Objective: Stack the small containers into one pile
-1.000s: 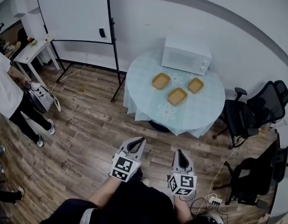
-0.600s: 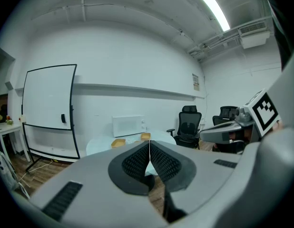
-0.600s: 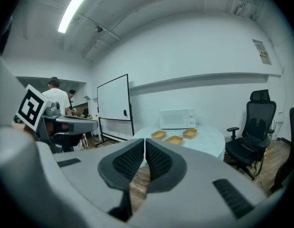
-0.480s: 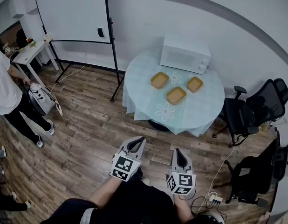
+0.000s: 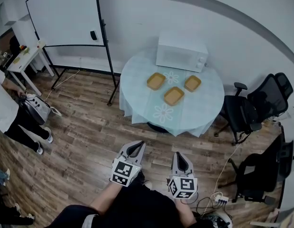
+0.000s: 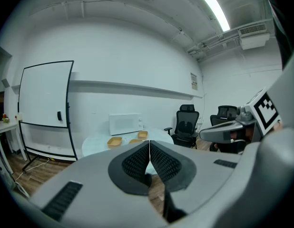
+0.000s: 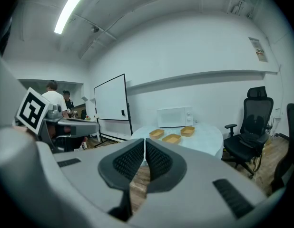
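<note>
Well ahead of both claws, on the round bench point(image 5: 137, 96), lie three small containers: the left container point(image 5: 156, 81), the nearest container point(image 5: 173, 96) and the right container point(image 5: 192, 83), all apart and unstacked. The left claw point(image 5: 135, 147) and right claw point(image 5: 179, 156) are each pressed together on nothing. Since half a second ago the bench has slid leftward in the head view, and the claws sit lower. The containers are shallow, tan, rectangular and open.

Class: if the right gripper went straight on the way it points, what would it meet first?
Probably the round table, near the middle container; nothing shows before it, though depth is unclear.
</note>
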Available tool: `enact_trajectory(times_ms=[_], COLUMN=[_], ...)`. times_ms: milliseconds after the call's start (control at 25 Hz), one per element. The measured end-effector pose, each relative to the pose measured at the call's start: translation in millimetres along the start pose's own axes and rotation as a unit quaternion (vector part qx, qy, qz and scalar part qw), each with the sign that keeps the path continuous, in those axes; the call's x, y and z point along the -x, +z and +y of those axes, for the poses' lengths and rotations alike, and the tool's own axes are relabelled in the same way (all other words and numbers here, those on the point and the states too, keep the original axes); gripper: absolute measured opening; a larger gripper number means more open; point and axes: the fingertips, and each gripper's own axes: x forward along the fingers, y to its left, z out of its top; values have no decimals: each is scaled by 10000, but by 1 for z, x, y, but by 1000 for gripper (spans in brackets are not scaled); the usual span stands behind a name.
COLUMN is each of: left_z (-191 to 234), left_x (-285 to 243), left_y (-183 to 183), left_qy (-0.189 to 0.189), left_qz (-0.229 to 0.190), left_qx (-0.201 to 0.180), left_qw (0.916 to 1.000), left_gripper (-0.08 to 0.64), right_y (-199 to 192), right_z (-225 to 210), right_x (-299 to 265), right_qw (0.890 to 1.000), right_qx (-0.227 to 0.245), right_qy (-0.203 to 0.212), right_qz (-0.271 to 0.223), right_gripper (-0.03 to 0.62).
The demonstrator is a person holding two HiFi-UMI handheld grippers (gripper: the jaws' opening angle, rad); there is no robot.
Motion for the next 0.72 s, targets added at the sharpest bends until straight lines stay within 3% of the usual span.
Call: enact_trajectory(times_ms=[400, 720], left_z=[-5, 11], left_x=[-16, -56], left_y=[-6, -3], left_qy=[-105, -210], left_qz=[110, 208], left_qx=[1, 24], left_qw=[9999, 9996], left_gripper=[15, 15], right_y=[-8, -4], right_z=[-14, -30], right_x=[-3, -37], right_qw=[9996, 9992], right_qx=[-236, -327], right_qy=[-97, -158], right_qz=[95, 139], right_gripper=[26, 26])
